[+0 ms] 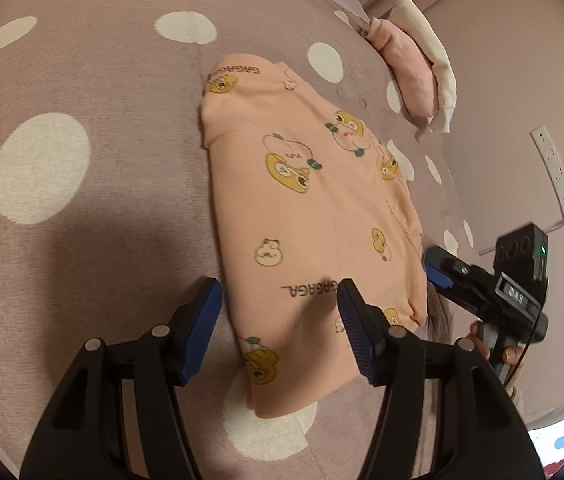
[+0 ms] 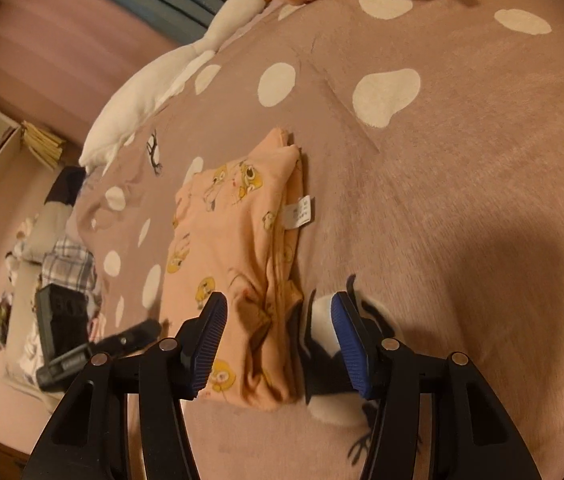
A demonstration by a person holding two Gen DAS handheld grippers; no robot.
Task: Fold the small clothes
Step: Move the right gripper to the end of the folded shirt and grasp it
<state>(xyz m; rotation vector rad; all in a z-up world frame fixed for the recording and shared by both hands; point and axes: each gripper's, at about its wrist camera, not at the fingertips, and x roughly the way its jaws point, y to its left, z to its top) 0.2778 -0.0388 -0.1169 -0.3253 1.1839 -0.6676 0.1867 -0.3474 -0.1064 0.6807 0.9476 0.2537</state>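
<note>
A small peach garment (image 1: 306, 216) with yellow cartoon prints lies folded into a long strip on the mauve spotted bedspread (image 1: 82, 80). My left gripper (image 1: 278, 324) is open, its jaws straddling the garment's near end just above the cloth. My right gripper (image 2: 278, 344) is open over the opposite end of the same garment (image 2: 234, 248), whose white care label (image 2: 300, 214) sticks out on the right side. The right gripper also shows in the left wrist view (image 1: 438, 270) at the garment's far right edge. The left gripper's body shows in the right wrist view (image 2: 94, 340).
A folded pink cloth (image 1: 406, 64) and a cream cloth (image 1: 430, 52) lie at the bed's far edge. A white goose plush (image 2: 170, 76) lies along the bed's other side. A white power strip (image 1: 556, 172) hangs on the wall. Clutter lies on the floor (image 2: 42, 264).
</note>
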